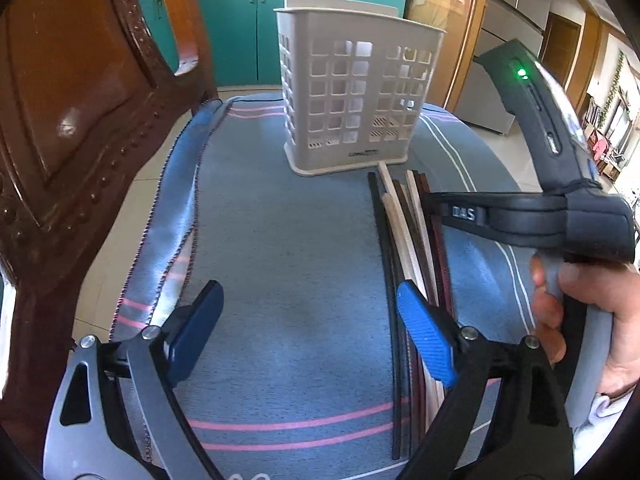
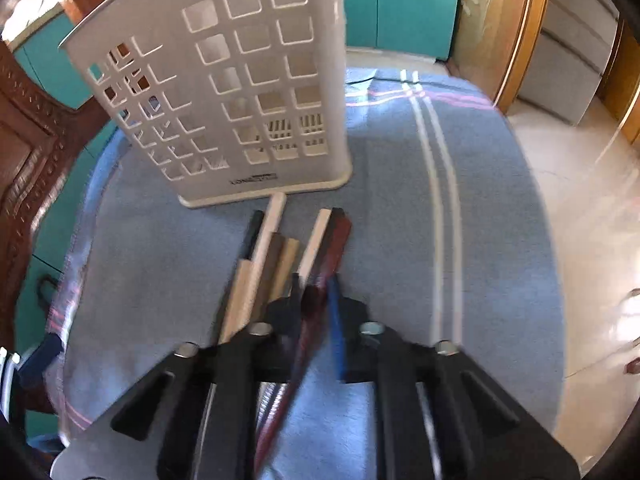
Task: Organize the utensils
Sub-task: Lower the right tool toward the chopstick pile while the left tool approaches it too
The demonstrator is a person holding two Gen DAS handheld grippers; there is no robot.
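The left wrist view shows the left gripper [image 1: 310, 336] with its jaws spread wide above the blue striped cloth [image 1: 280, 240], nothing between them; its right blue pad [image 1: 426, 336] stands just over the edge of the bundle of chopsticks [image 1: 404, 248]; this view also shows the right gripper from the side, its black body reaching into the bundle, and the hand [image 1: 592, 312] on its handle; the right wrist view shows neither of these.

The right wrist view is blurred, but it shows what the other hides: the right gripper [image 2: 316, 304] has its jaws pressed together, pinching a dark red chopstick [image 2: 320, 280]; the other sticks, pale wood, brown and black, lie flat on the cloth beside it.

The chopsticks lie side by side, long axis running from the cameras toward the white perforated utensil holder [image 1: 352, 100]; their far ends stop just before its base, 1 pale stick almost touching it; the holder stands upright on the cloth; a carved wooden chair [image 1: 72, 128] is at the left.
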